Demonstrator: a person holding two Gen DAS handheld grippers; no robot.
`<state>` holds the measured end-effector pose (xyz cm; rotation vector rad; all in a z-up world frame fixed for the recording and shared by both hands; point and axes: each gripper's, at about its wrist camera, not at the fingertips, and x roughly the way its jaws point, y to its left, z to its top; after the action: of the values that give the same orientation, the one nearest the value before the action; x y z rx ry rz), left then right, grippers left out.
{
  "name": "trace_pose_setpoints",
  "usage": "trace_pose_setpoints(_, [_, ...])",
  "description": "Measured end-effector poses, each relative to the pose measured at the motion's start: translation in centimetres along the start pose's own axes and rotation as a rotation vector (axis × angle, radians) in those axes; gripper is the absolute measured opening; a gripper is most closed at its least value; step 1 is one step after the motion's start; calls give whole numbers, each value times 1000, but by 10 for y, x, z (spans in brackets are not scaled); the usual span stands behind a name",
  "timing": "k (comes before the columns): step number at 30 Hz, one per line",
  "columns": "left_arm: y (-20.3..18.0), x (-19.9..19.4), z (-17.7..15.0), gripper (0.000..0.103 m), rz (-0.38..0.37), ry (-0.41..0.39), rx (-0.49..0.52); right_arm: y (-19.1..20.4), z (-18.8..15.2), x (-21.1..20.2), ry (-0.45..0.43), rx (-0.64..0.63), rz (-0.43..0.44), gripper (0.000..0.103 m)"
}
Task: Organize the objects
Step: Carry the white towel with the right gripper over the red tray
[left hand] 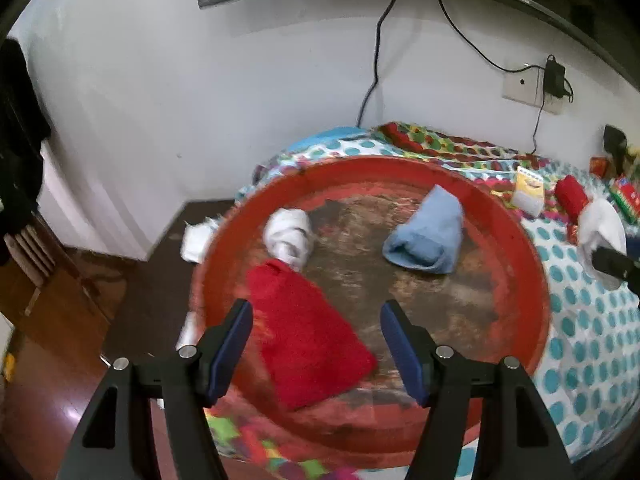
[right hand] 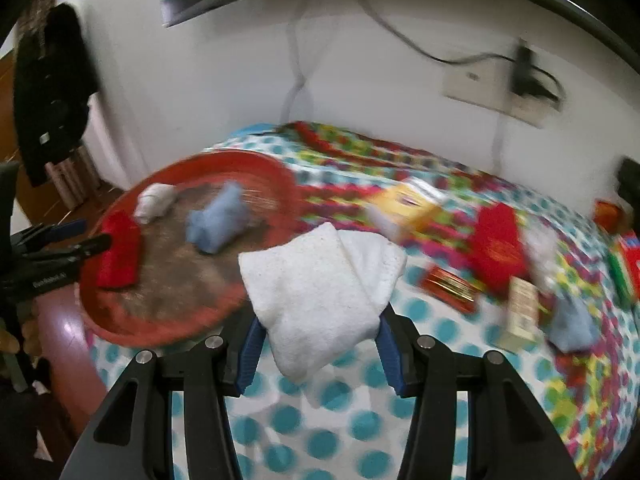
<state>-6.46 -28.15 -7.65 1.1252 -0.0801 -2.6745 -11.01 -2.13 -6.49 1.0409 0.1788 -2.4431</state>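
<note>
A round red tray [left hand: 520, 240] lies on the dotted bedspread and holds a red folded towel [left hand: 308, 336], a white rolled cloth [left hand: 290, 234] and a blue folded towel [left hand: 426, 240]. My left gripper [left hand: 316, 354] is open just above the red towel, with nothing between its pads. My right gripper [right hand: 320, 354] is shut on a white folded towel [right hand: 316, 292] and holds it above the bedspread, right of the tray [right hand: 256, 164]. That towel also shows at the right edge of the left wrist view [left hand: 600, 236].
On the bedspread [right hand: 420, 308] right of the tray lie a yellow box [right hand: 404, 204], a red towel [right hand: 496, 244], a small blue cloth [right hand: 572, 324], a cream carton [right hand: 520, 316] and several small packets. A wall with cables, a socket [left hand: 524, 84] and a screen stands behind. Wooden floor lies left.
</note>
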Motion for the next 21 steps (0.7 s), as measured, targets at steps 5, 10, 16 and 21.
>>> trace_pose_setpoints(5, [28, -7, 1, 68, 19, -21, -59, 55, 21, 21, 21, -69, 77, 48])
trace_pose_setpoints(10, [46, -8, 1, 68, 19, -19, -98, 107, 26, 43, 57, -147, 122, 48])
trace_pose_setpoints(16, [52, -6, -1, 68, 10, -12, -114, 142, 18, 63, 111, -192, 152, 48])
trace_pose_setpoints(21, [54, 1, -3, 68, 6, 11, -131, 161, 16, 75, 135, -209, 168, 48])
